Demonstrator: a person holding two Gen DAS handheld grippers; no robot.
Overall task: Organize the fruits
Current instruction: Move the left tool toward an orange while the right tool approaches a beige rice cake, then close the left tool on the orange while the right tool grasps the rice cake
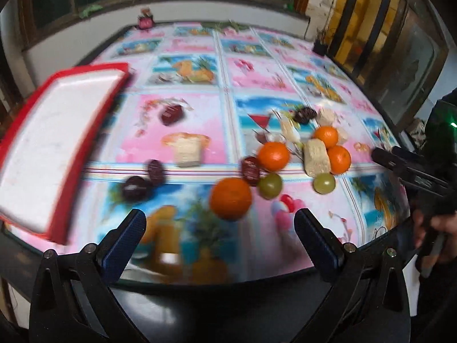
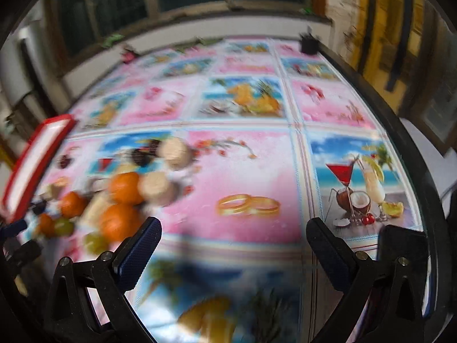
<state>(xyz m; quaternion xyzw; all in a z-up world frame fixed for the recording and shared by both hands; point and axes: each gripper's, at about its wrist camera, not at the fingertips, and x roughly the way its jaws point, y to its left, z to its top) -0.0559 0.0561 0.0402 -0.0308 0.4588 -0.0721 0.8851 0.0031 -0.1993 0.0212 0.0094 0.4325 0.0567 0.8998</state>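
Fruit scattered over a picture-printed tablecloth, blurred by motion in both views. Four oranges: nearest orange just ahead of the left gripper, second orange beyond it, and two more grouped to the right around a pale bread-like chunk. Two green grapes: one touching or nearly touching a dark wrapped candy, the other just below the pale chunk. More dark wrapped candies spread toward the left, near a red-rimmed white tray, holding nothing visible, at the table's left side. Left gripper spread wide, blue-padded fingers well apart, gripping nothing, raised above the near table edge. Right gripper likewise wide open and empty, above the tablecloth to the right of the fruit cluster, with the tray at far left in its view. Right gripper also visible from the left wrist view at the right edge, held by a hand.
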